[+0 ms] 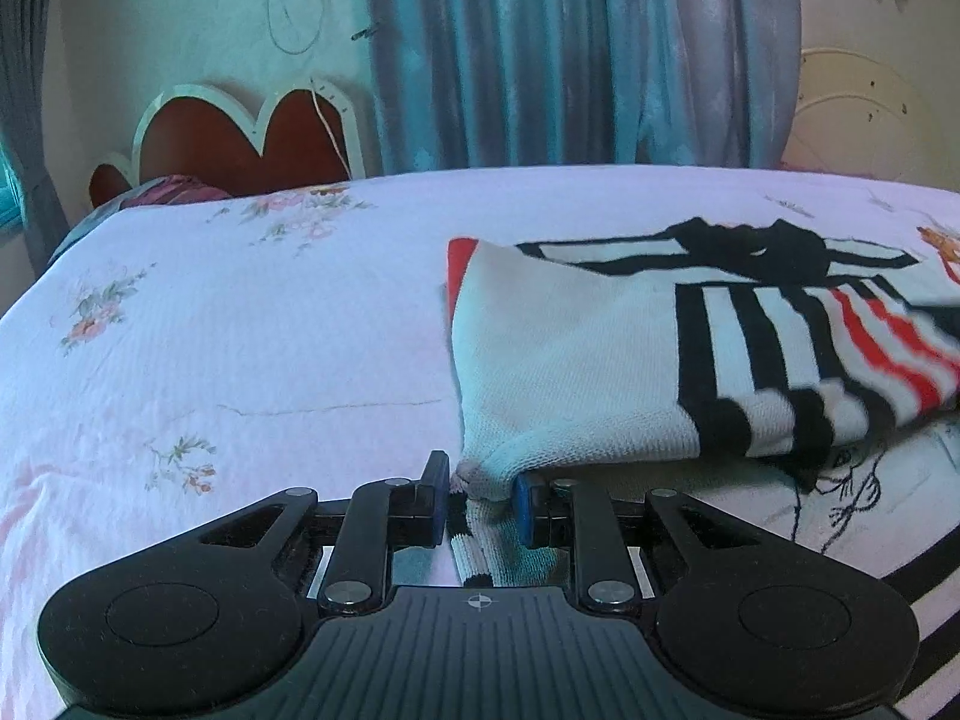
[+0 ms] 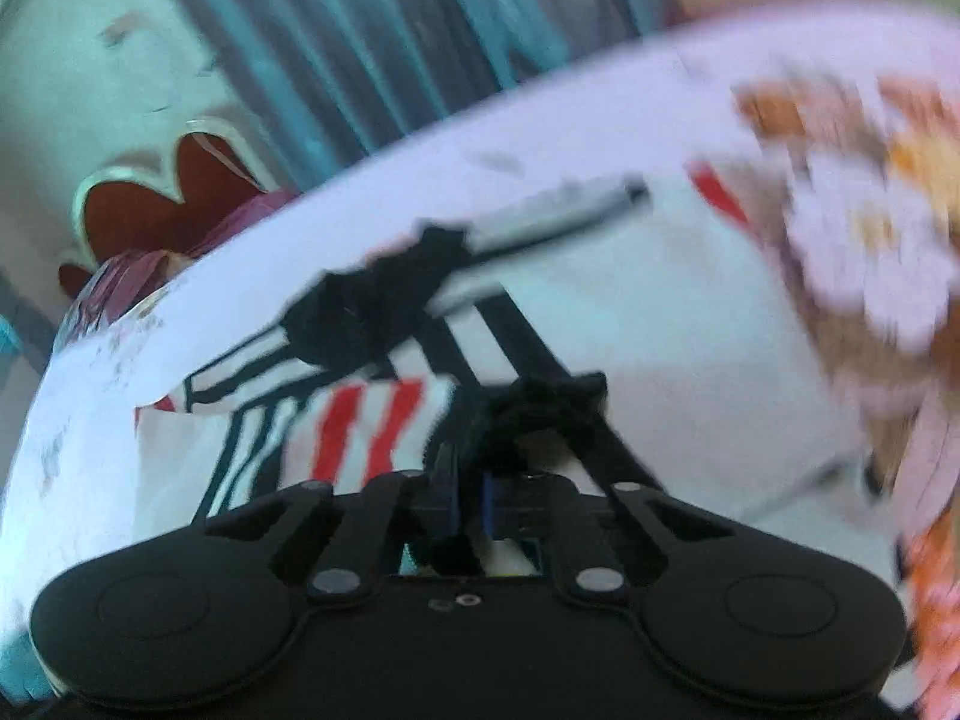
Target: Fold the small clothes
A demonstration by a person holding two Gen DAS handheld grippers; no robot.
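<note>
One garment on the bed (image 1: 240, 330), two grippers at work on it. The left gripper (image 1: 482, 495) pointed down at a slant toward the bed, and its jaws were clenched on a white corner of the sweater (image 1: 570, 360), cloth bunched between the blue pads (image 1: 523, 507). The right gripper (image 2: 471, 501) was tilted over, its view smeared with blur, jaws closed tight on a black bit of the same sweater's edge. The sweater lay on the flowered sheet, to the right of the left gripper, partly folded over itself: a white knit panel on top, black stripes beside it, a few red stripes, black trim along the far edge. One scalloped red headboard (image 1: 240, 138) stood at the back left, one blue curtain (image 1: 570, 60) behind the bed.
</note>
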